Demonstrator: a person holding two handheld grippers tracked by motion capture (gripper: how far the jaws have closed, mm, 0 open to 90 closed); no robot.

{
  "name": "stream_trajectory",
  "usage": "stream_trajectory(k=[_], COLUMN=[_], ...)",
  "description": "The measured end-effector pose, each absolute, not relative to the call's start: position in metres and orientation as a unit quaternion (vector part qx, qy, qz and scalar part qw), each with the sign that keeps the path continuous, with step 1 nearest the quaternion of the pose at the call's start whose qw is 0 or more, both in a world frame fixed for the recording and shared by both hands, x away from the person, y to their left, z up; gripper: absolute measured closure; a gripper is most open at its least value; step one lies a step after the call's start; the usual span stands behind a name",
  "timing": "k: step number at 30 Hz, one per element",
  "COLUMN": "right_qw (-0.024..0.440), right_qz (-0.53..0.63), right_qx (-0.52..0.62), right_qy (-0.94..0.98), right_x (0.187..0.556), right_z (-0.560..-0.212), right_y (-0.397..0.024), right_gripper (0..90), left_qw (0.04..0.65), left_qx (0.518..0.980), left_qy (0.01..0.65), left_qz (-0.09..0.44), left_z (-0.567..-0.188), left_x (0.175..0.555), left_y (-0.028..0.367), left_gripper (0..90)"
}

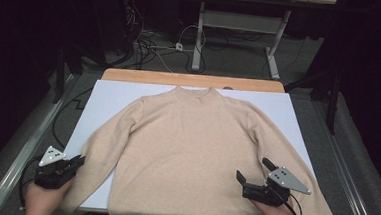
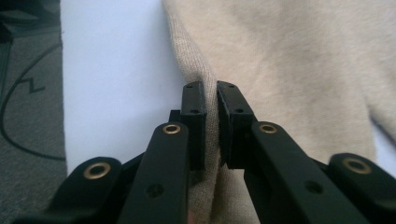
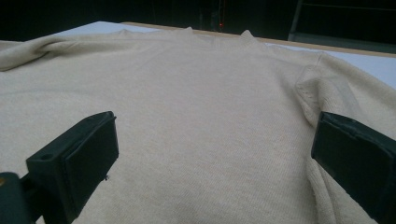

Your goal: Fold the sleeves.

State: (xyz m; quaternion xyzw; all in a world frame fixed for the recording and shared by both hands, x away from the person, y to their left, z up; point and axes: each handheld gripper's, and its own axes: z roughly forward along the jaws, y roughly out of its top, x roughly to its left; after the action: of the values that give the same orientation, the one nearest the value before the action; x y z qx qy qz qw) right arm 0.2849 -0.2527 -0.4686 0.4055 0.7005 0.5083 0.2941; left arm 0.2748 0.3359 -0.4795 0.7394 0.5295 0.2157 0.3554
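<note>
A beige sweater (image 1: 191, 147) lies flat and face up on a white sheet (image 1: 106, 97), collar at the far side. My left gripper (image 1: 77, 161) is at the cuff end of the sweater's left sleeve (image 1: 101, 147). In the left gripper view its jaws (image 2: 211, 100) stand pinched on a raised fold of the sleeve's edge (image 2: 196, 60). My right gripper (image 1: 253, 170) rests low over the sweater's lower right body, beside the right sleeve (image 1: 295, 159). It is open wide (image 3: 215, 149), with only flat knit (image 3: 201, 116) between the pads.
The white sheet covers a wooden table (image 1: 190, 79) whose far edge shows. Beyond it, a desk frame (image 1: 200, 33) and tangled cables (image 1: 147, 45) lie on the grey floor. A metal rail (image 1: 20, 152) runs along the table's left side.
</note>
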Motion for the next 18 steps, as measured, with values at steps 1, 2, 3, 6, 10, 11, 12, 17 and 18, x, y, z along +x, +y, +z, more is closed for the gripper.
stream_trajectory(k=[1,2,3,6,10,11,12,17,18], right_qw=[0.294,0.295,0.295,0.297,0.297,0.295,0.295,0.297,0.297], right_qz=[0.509,0.509,0.509,0.509,0.508,0.508,0.508,0.506,0.506], right_qx=[0.405,0.406,0.406,0.408,0.408,0.408,0.406,0.400,0.400], right_qy=[0.700,0.699,0.699,0.698,0.698,0.699,0.700,0.704,0.704], right_x=[0.285,0.285,0.285,0.285,0.284,0.284,0.284,0.284,0.284], right_z=[-0.469,-0.468,-0.468,-0.468,-0.468,-0.469,-0.469,-0.469,-0.469], right_y=[-0.253,-0.254,-0.254,-0.256,-0.256,-0.255,-0.254,-0.253,-0.252], right_gripper=[1.3,1.3,1.3,1.3,1.3,1.3,1.3,1.3,1.3], left_qw=[0.366,0.380,0.393,0.418,0.444,0.453,0.457,0.475,0.483], left_qx=[0.737,0.733,0.729,0.721,0.708,0.703,0.702,0.699,0.698], left_qy=[0.529,0.529,0.528,0.524,0.521,0.521,0.518,0.503,0.497], left_qz=[0.209,0.198,0.190,0.179,0.173,0.171,0.173,0.178,0.180], left_z=[-0.479,-0.479,-0.478,-0.476,-0.472,-0.471,-0.469,-0.462,-0.458], left_x=[0.275,0.275,0.275,0.274,0.273,0.272,0.272,0.269,0.269], left_y=[0.336,0.336,0.337,0.335,0.335,0.335,0.334,0.325,0.321], left_gripper=[80.3,80.3,80.3,80.3,80.2,80.2,80.2,80.2,80.3])
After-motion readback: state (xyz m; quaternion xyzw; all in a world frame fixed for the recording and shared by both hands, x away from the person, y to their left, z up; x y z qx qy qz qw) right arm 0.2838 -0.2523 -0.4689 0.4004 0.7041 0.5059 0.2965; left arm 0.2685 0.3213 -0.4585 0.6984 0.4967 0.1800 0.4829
